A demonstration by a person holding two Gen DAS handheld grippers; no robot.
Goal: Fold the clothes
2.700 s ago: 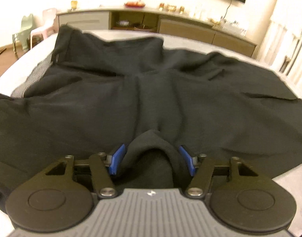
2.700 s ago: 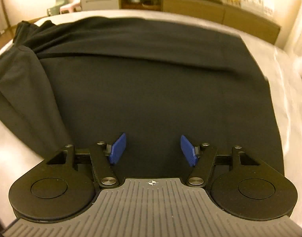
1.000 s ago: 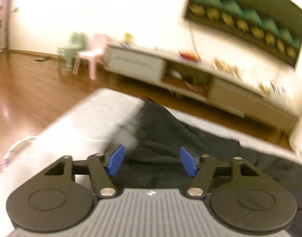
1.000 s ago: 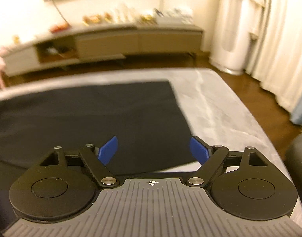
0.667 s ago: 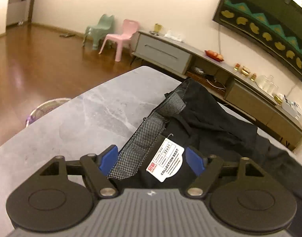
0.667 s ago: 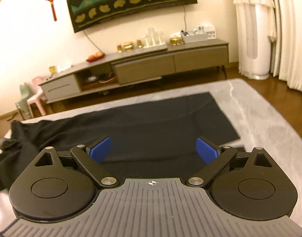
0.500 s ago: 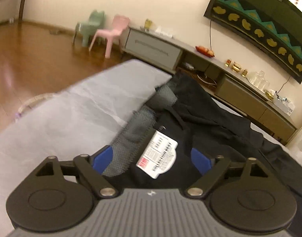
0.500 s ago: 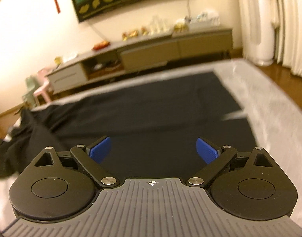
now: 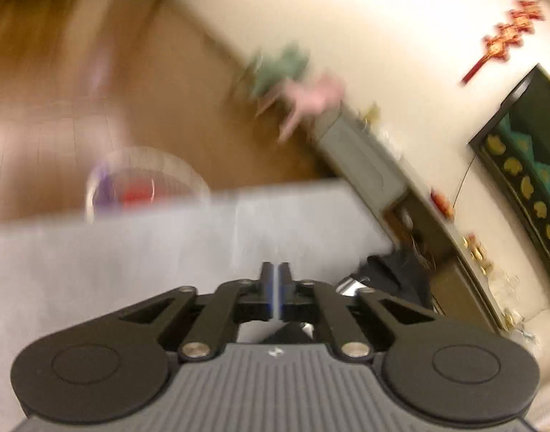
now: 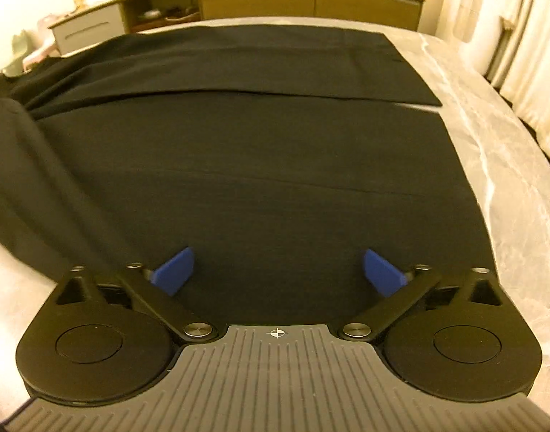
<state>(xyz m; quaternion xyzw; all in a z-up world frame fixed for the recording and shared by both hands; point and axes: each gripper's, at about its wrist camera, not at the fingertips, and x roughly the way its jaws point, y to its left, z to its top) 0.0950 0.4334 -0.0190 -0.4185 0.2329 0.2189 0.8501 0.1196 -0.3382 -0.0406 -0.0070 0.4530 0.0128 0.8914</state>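
**Black garment spread on the grey table, left tongs nearly closed, right tongs wide**

We take the grey table [image 9: 130, 252] as our landmark and go from left to right.

In the left wrist view, which is strongly blurred, the left gripper [image 9: 276, 280] hangs over the bare left part of the table. Its jaws are closing and the blue pads [image 9: 273, 288] stand almost together, with only a thin slit between them. We see no cloth in that slit, but a dark fold [image 9: 289, 334] shows behind the pads, so we cannot tell if something is pinched lower down. Beyond the table's far left edge a round clear basket [image 9: 145, 183] stands on the wooden floor. At the table's right side a bunched end of the black garment [image 9: 397, 277] lies near the gripper.

In the right wrist view the black garment [image 10: 256, 151] lies flat over most of the table, with one straight fold edge across its far part and a loose bunch at the left. The right gripper [image 10: 278, 270] hovers over the near part of the garment. Its jaws are opening and stand wide, and the blue pads [image 10: 175, 270] hold nothing. The marbled table [image 10: 509, 165] shows bare to the right of the garment. Behind the table a long low cabinet [image 10: 307, 0] runs along the wall.
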